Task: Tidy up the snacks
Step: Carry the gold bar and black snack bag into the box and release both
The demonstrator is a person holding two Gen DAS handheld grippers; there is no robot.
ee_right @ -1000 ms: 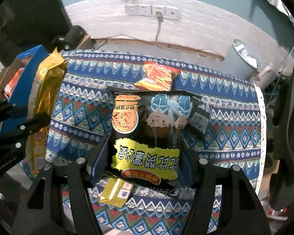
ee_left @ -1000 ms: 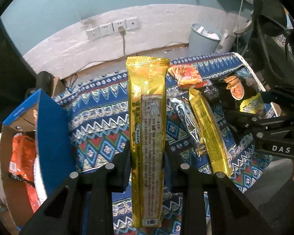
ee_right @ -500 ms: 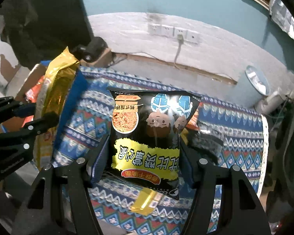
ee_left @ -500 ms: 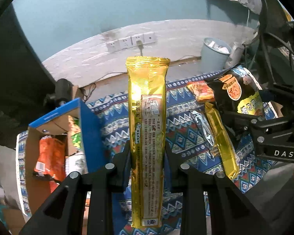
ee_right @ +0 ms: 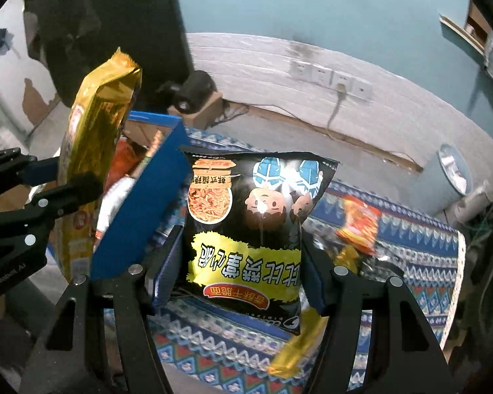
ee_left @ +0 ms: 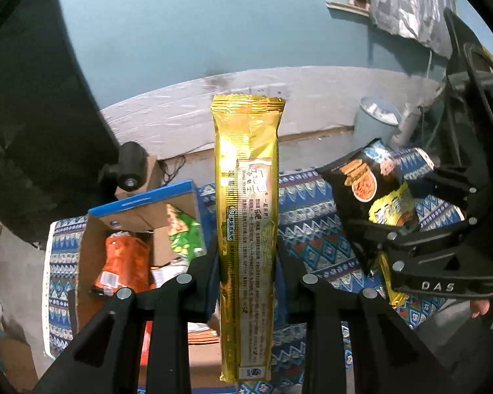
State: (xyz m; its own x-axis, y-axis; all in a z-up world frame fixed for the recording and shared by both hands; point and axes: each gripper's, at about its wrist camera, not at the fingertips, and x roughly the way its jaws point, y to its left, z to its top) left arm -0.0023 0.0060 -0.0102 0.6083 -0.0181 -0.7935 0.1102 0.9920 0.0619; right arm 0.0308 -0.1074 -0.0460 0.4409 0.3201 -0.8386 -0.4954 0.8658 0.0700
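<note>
left fingers: left gripper clenched on long gold foil snack bar wrapper, held upright, gripped at lower half; also seen at 9 o'clock in right view.
right fingers: right gripper grasping black and yellow noodle-snack bag, pads on both side edges, print upside down to camera; same bag at 3 o'clock in left view.
snack location: both packs in the air above the patterned blue cloth-covered counter, neither in the box yet.
container: open cardboard box with blue outer walls, at 8 o'clock in left view, 9–10 o'clock in right view, sits on the counter's left end.
container contents: orange snack packet, green snack packet, some white wrapper between them; exact count cannot tell, part hidden by fingers.
progress: partly done, judging from several packs already in the box; two more in hand, look headed for it.
left on counter: small red-orange snack packet at 3 o'clock in right view, second gold foil bar under the black bag at 5 o'clock, possibly a clear or silvery wrapper beside them, blurred.
remaining: drop both held packs in the box, then fetch the leftovers.
other: pale blue bin on floor by wall, not part of task.
</note>
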